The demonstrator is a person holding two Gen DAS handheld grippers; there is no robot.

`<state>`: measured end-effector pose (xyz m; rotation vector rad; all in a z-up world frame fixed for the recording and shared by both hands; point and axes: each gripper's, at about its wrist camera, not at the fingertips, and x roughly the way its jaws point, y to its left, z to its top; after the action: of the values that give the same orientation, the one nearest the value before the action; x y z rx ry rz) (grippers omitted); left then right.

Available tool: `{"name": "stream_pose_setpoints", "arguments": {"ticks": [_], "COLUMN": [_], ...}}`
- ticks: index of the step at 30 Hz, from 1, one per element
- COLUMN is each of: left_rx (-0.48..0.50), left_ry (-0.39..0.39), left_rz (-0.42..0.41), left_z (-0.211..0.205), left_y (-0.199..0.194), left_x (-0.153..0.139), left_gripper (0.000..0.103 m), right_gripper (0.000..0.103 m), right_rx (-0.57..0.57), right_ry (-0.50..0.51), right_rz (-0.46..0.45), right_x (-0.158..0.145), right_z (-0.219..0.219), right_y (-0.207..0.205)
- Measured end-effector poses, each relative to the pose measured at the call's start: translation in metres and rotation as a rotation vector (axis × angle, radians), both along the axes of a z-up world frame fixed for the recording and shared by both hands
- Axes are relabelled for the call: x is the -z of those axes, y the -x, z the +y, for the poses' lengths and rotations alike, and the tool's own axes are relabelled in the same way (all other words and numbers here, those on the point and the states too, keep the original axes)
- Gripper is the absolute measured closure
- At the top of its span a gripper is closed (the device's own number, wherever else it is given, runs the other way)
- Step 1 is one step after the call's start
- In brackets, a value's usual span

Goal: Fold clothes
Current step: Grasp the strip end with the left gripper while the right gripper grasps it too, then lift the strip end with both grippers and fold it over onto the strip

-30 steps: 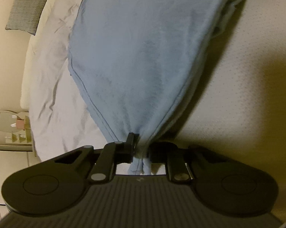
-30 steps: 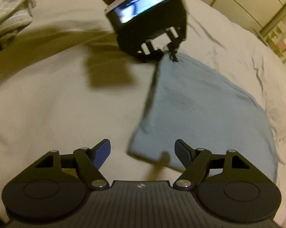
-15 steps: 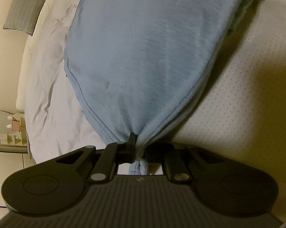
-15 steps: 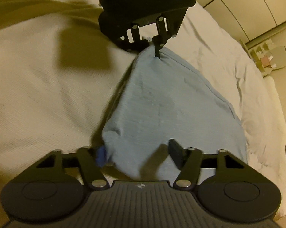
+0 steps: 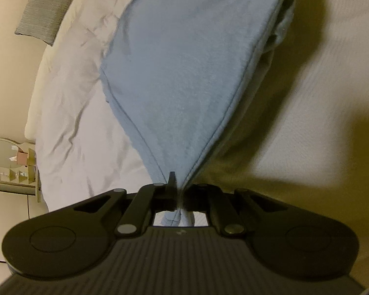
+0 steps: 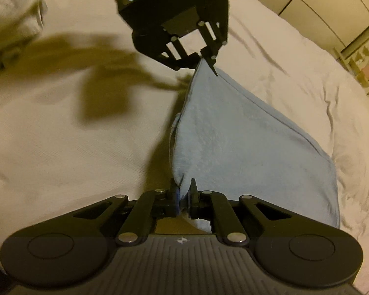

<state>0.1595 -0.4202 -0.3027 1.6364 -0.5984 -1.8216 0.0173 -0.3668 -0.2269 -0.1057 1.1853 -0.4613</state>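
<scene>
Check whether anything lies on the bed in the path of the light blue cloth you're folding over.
Nothing visible does. Both the left gripper and right gripper are shut on corners of the light blue cloth, and the cream bedspread beside it is bare. A crumpled pale garment sits far off.

Cream textured bedspread (image 6: 61, 132): broad bare stretch left of the light-blue terry cloth (image 6: 245, 135), open for passage. Rumpled white duvet (image 6: 307, 78): clear beyond the cloth. Obstacles: crumpled pale garment (image 6: 10, 19) at far left; grey ribbed cushion (image 5: 44, 16) near headboard end.
</scene>
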Motion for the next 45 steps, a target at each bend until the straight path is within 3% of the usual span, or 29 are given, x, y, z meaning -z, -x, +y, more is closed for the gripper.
{"name": "stream_pose_setpoints", "arguments": {"ticks": [11, 13, 19, 24, 30, 38, 45], "left_rx": [0.044, 0.05, 0.058, 0.09, 0.119, 0.15, 0.145], "left_ry": [-0.09, -0.101, -0.076, -0.064, -0.119, -0.254, -0.363], "left_rz": [-0.051, -0.07, -0.07, -0.054, -0.07, -0.108, -0.119], "left_z": [0.075, 0.081, 0.041, -0.035, -0.132, -0.231, -0.28], "left_y": [-0.006, -0.008, 0.005, 0.044, 0.097, 0.151, 0.172], "left_x": [-0.074, -0.085, -0.115, -0.13, -0.116, -0.058, -0.001], "left_gripper": [0.101, 0.101, 0.1, 0.1, 0.1, 0.1, 0.097], "right_gripper": [0.096, 0.096, 0.097, 0.097, 0.097, 0.097, 0.096], "right_rx": [-0.06, -0.06, 0.108, 0.333, 0.553, 0.792, 0.852], "right_ry": [-0.34, -0.356, -0.338, -0.361, -0.407, -0.546, -0.638], "right_rz": [-0.186, -0.213, -0.308, -0.398, -0.488, -0.533, -0.507], "right_x": [-0.072, -0.08, -0.109, -0.114, -0.094, -0.02, 0.032], "right_z": [0.035, 0.033, -0.028, -0.098, -0.18, -0.265, -0.303], "right_y": [0.01, 0.012, 0.044, 0.101, 0.168, 0.236, 0.255]}}
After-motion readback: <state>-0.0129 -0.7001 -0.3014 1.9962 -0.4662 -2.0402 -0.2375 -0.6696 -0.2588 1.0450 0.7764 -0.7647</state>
